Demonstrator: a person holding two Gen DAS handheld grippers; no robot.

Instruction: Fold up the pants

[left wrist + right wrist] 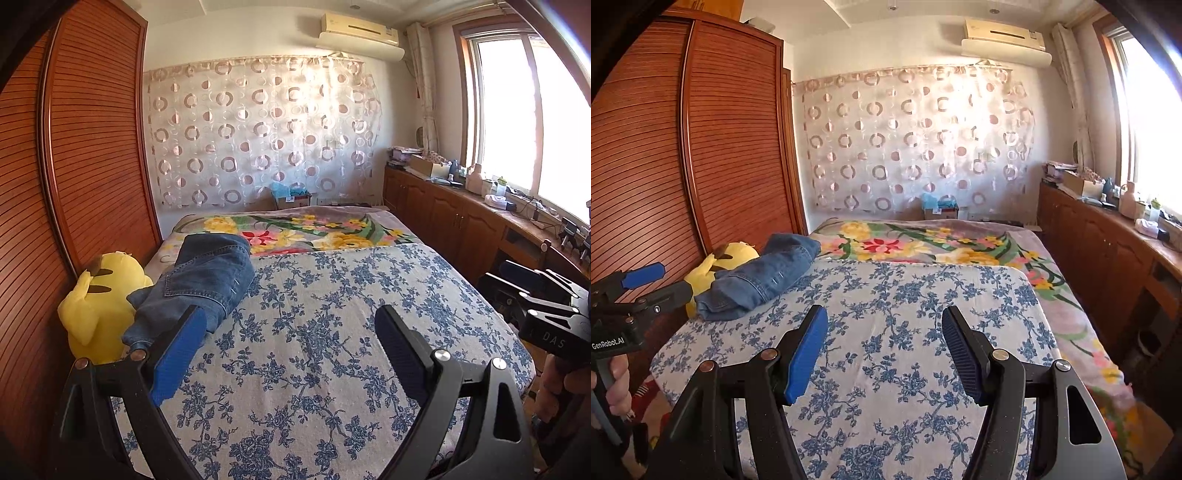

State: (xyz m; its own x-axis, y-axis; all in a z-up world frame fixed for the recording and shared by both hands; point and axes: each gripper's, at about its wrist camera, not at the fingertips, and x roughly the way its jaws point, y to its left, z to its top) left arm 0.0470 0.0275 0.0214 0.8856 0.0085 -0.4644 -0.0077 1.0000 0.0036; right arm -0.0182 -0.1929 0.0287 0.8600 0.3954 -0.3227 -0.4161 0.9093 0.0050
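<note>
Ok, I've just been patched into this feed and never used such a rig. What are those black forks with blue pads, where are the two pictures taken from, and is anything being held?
No robot arm here: a person holds one pair of tongs in each hand, and a fisheye camera on each looks forward along its fingers. The left view shows the left tongs up close, with the right pair at the right edge; the right view shows the right tongs. Both stand open, holding nothing, above a bed covered in blue-flowered cloth. The jeans lie bundled near the bed's left edge, beside a yellow plush toy against the wooden wardrobe. A flowered blanket covers the far end.
</note>
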